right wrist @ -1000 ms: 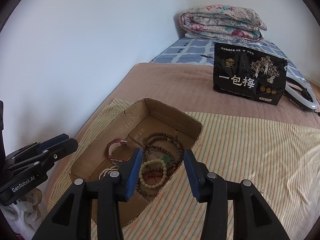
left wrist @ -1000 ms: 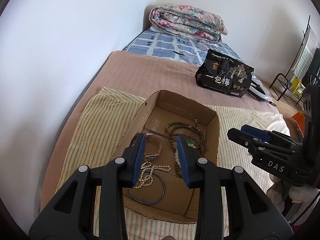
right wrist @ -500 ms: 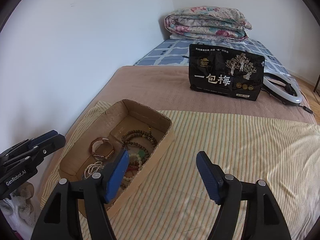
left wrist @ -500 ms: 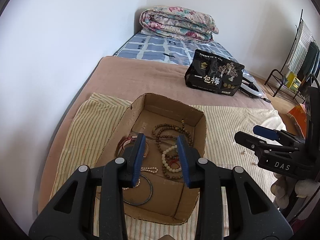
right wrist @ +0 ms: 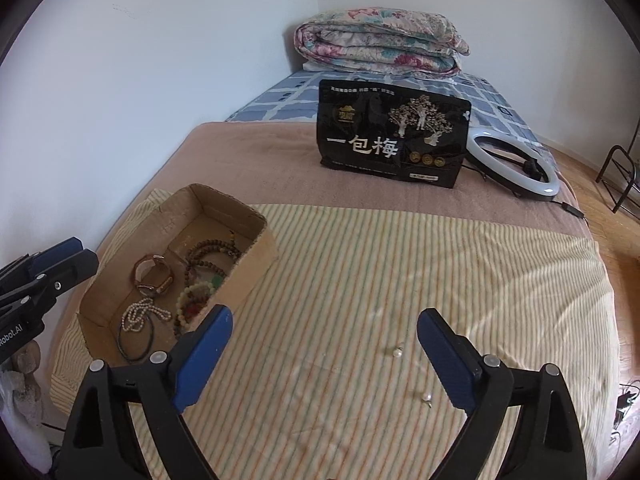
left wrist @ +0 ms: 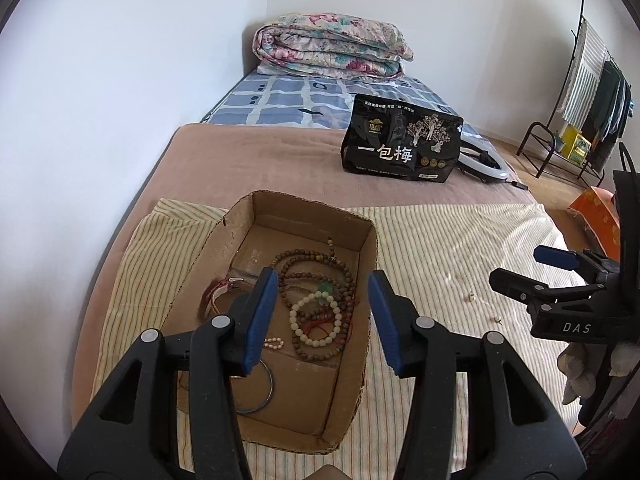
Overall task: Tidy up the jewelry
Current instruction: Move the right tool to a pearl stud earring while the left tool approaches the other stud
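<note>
A shallow cardboard box (left wrist: 362, 248) sits on the striped cloth (right wrist: 400, 264) toward the left edge of the bed, close to the wall, and most of the jewelry lies inside it. A long strand of dark wooden beads (left wrist: 316, 270) is coiled against the box's right wall, with a pale bead bracelet (left wrist: 316, 322) lying on top of the coils nearer the front. Toward the left wall of the box there is a watch with a reddish strap (right wrist: 154, 276), then a tangle of small pearls (right wrist: 140, 314) and a thin dark bangle (right wrist: 138, 344) close to the front wall. Out on the cloth, well apart from the box, two tiny pale earrings rest on the stripes, one (right wrist: 397, 352) a little farther from the bed's front edge than the other (right wrist: 427, 397). The left gripper (left wrist: 322, 314) hangs above the box with its blue pads spread and nothing between them. The right gripper (right wrist: 324, 356) is over the bare cloth to the right of the box, its pads spread wider, also empty, with the earrings just inside its right finger (right wrist: 444, 356). Farther back on the brown blanket (right wrist: 256, 160) a black snack bag (right wrist: 394, 132) stands upright, with a white ring light (right wrist: 514, 168) lying just beside it near the right edge. A folded floral quilt (left wrist: 332, 46) is stacked at the head of the bed, and a metal clothes rack (left wrist: 588, 92) stands on the floor beyond.
</note>
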The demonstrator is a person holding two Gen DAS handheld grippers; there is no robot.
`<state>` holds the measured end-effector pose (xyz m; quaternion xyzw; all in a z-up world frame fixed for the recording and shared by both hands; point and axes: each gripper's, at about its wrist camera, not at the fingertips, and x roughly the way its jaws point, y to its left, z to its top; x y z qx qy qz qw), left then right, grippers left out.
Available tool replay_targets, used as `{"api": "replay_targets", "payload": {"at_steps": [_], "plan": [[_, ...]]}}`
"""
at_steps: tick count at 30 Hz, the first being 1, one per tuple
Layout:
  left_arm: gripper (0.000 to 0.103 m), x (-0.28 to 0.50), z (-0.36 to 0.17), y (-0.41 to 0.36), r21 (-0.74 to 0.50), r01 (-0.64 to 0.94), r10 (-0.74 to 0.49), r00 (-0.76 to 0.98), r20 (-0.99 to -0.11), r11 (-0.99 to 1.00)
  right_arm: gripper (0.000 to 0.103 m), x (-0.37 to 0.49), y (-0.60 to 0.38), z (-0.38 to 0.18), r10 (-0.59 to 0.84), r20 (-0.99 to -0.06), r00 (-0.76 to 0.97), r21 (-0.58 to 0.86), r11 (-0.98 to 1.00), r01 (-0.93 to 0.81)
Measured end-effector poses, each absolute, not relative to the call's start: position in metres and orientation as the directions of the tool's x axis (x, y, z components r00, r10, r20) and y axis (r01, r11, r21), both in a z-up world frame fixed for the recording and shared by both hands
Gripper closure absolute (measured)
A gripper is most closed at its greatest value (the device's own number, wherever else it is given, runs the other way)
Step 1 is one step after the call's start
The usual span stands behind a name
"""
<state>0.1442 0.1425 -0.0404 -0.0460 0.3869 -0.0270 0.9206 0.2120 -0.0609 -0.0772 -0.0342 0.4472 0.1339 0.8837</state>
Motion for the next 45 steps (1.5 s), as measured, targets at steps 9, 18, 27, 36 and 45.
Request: {"api": "replay_targets", "payload": {"at_steps": [9, 18, 27, 36, 45], "plan": [[0.055, 0.147, -0.041, 0.113, -0.097, 0.073, -0.121, 0.693, -0.711, 0.993, 0.000, 0.207, -0.122, -0.074, 0.168, -0.813, 0.557, 0.088, 0.982, -0.169], [0.055, 0.156, -0.047, 0.066, -0.093, 0.169, -0.185, 0.681, -0.709, 0.981, 0.016, 0.192, -0.165, -0.082, 0.099, -0.819, 0.565, 0.000, 0.985, -0.172], [0.055, 0.176, -0.069, 0.015, -0.110, 0.268, -0.257, 0.612, -0.748, 0.957, 0.032, 0.176, -0.192, -0.118, 0.146, -0.836, 0.529, 0.060, 0.982, -0.177], [0.055, 0.197, -0.097, -0.012, -0.141, 0.319, -0.303, 0.541, -0.785, 0.937, 0.039, 0.172, -0.189, -0.162, 0.209, -0.857, 0.471, 0.115, 0.969, -0.221], [0.056, 0.210, -0.121, -0.028, -0.140, 0.359, -0.313, 0.488, -0.815, 0.923, 0.056, 0.185, -0.179, -0.183, 0.254, -0.860, 0.442, 0.154, 0.956, -0.250]]}}
